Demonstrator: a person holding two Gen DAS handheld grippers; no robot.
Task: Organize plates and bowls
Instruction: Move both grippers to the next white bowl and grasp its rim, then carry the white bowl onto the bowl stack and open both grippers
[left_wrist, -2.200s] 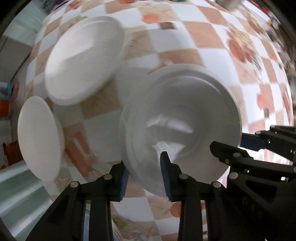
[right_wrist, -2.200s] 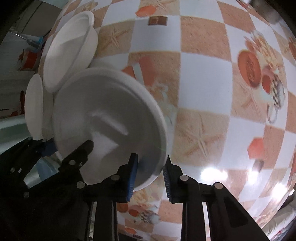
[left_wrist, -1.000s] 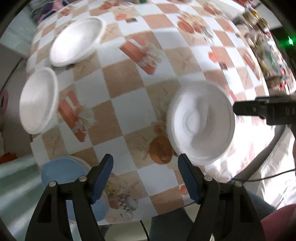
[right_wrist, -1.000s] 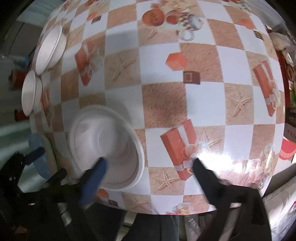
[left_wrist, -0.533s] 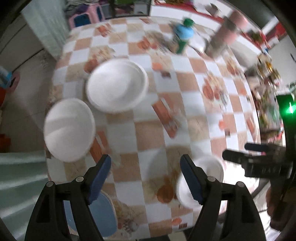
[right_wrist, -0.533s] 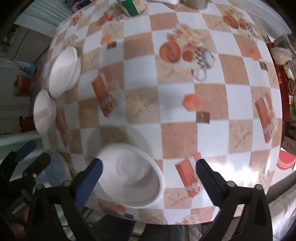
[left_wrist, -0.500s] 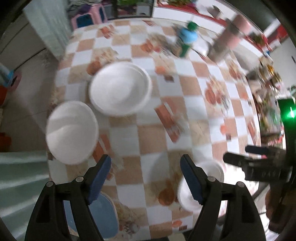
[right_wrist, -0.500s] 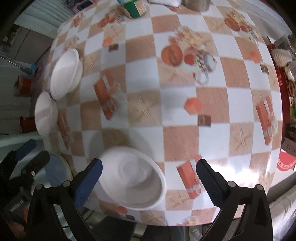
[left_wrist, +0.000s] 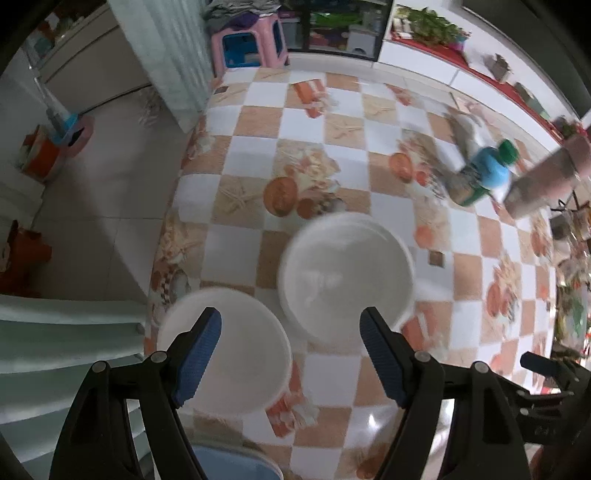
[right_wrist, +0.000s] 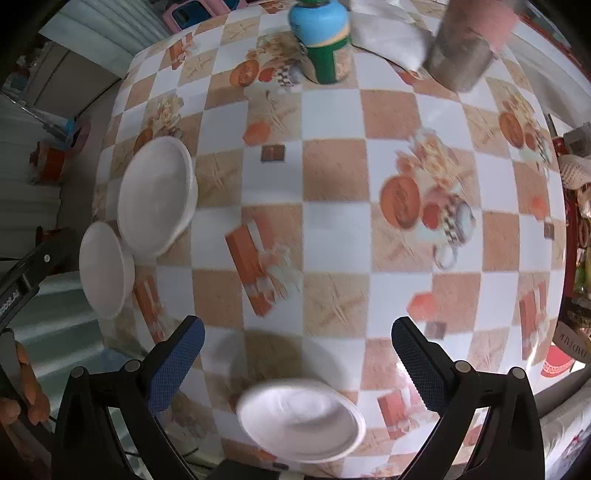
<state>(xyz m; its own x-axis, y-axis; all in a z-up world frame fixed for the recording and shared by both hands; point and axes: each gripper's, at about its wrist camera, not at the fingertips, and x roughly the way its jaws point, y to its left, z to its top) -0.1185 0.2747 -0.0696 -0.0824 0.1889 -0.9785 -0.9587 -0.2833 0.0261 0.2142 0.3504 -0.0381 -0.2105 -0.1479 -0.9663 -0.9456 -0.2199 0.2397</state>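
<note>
Both grippers held high over the checkered worktop (right_wrist: 332, 177), empty, fingers spread wide.

The right gripper (right_wrist: 295, 354) hangs fingers apart above a white foam bowl (right_wrist: 301, 421) sitting near the worktop's near edge. The left gripper (left_wrist: 290, 349), fingers also wide apart, hovers over two more white pieces side by side by the worktop's left edge: a plate (left_wrist: 225, 358) nearer, and a bowl (left_wrist: 345, 275) just beyond it. All three look empty. Farther back stand a blue-labelled jar with a green cap (right_wrist: 325, 40) and a grey-and-pink cylinder (right_wrist: 469, 44); their print is too blurred to read. At the far right edge a red sign's lettering (right_wrist: 570, 349) is partly visible but illegible.
</note>
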